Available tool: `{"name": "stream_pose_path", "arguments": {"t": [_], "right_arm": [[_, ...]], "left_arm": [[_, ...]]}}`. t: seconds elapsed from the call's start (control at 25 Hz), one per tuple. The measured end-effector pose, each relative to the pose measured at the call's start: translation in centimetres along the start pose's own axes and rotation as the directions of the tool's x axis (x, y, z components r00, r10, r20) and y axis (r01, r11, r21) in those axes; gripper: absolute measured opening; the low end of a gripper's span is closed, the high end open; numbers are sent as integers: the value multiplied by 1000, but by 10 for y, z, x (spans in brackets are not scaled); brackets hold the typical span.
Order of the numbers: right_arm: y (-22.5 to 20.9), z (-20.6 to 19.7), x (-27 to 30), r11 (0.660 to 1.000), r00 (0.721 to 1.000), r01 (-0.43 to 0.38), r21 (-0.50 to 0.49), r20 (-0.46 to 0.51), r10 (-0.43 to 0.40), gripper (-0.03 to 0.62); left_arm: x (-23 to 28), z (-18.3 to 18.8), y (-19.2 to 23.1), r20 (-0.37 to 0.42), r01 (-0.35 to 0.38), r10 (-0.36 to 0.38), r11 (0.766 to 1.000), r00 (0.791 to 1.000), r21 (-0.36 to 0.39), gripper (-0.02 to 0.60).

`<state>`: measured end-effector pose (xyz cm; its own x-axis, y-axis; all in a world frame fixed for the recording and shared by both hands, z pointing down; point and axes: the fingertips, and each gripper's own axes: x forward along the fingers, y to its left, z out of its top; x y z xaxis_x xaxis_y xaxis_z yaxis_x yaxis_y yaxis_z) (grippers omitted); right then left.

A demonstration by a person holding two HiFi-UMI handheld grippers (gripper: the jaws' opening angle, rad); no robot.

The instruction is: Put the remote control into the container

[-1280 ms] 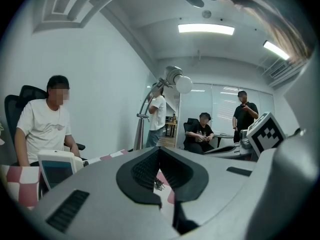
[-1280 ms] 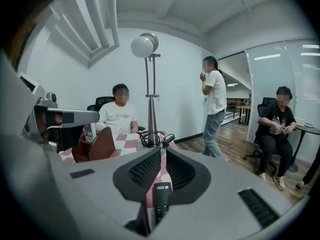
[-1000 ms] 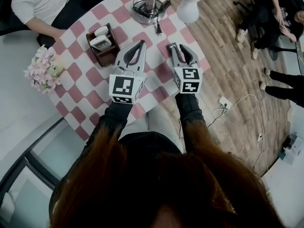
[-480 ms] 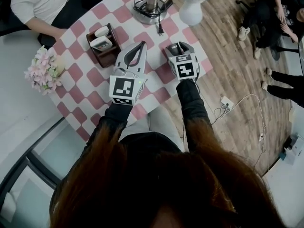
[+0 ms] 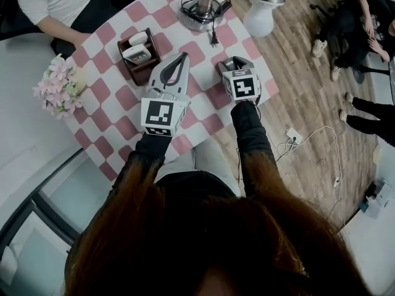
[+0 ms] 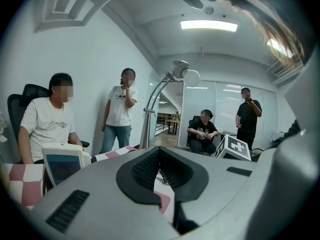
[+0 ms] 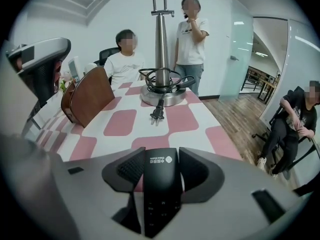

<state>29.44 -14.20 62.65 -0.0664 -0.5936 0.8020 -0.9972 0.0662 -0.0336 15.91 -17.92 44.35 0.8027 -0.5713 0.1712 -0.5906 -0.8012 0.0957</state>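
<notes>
Pinching the black remote control (image 7: 160,199) in my right gripper (image 7: 161,168), whose jaws have just been closing onto its long edges, I am holding it low over the checked worktop (image 5: 117,110), its long axis running along my pointing line. The brown container (image 5: 143,71) is sitting ahead to my left, nearer my left gripper (image 5: 179,60), whose jaws are pressing together empty. A lamp base (image 7: 161,95) is standing beyond, and people are sitting around the room.

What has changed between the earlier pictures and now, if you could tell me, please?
The right tool tipped downward toward the table. Its jaws opened wide and have just been closing on the black remote, which now sits gripped between them. The left tool stayed put, shut and empty, and the container did not move.
</notes>
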Motion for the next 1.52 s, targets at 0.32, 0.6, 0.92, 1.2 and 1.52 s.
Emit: {"name": "stream_pose_path", "arguments": {"t": [0.32,0.6,0.92,1.2,1.52], "right_arm": [[-7,22,-35,999,984,35,32,173,-40,213],[-1,44,-76,996,932,65,58,354,-82,212],[18,83,-116,994,846,106,36,522,-109,212],[47,126,-143,995,769,101,-5,634,-75,212],[107,168,-152,994,714,42,-99,699,39,212]], "left_arm": [[-9,13,18,33,-41,41,999,999,7,-2],[-30,24,36,64,-88,87,996,994,11,-2],[-62,40,60,106,-156,153,988,983,20,-2],[-95,57,87,149,-239,233,971,961,25,-2],[-138,69,115,184,-336,326,941,927,27,-2]]}}
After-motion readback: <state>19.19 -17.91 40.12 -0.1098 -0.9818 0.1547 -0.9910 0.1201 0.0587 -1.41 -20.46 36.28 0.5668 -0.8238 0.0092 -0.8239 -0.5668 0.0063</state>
